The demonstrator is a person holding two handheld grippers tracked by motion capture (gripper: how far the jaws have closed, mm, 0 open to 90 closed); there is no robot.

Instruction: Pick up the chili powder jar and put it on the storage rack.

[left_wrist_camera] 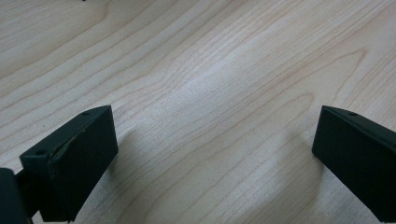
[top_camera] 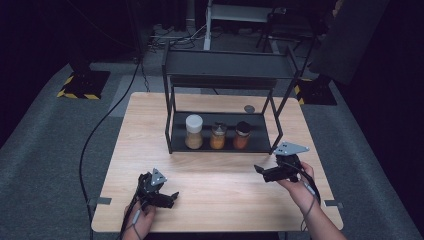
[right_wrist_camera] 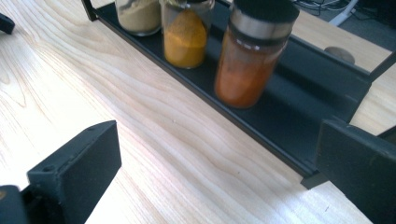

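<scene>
Dark studio floor surrounds a pale woodgrain bench [top_camera: 150, 130] where three glass spice jars line the lower tray of a black metal rack [top_camera: 222, 147]. Nearest the right gripper [top_camera: 261, 170], jaws wide and empty, stands the black-capped red-spice jar [right_wrist_camera: 250, 56]; the left gripper [top_camera: 172, 197] rests open, holding nothing.
</scene>
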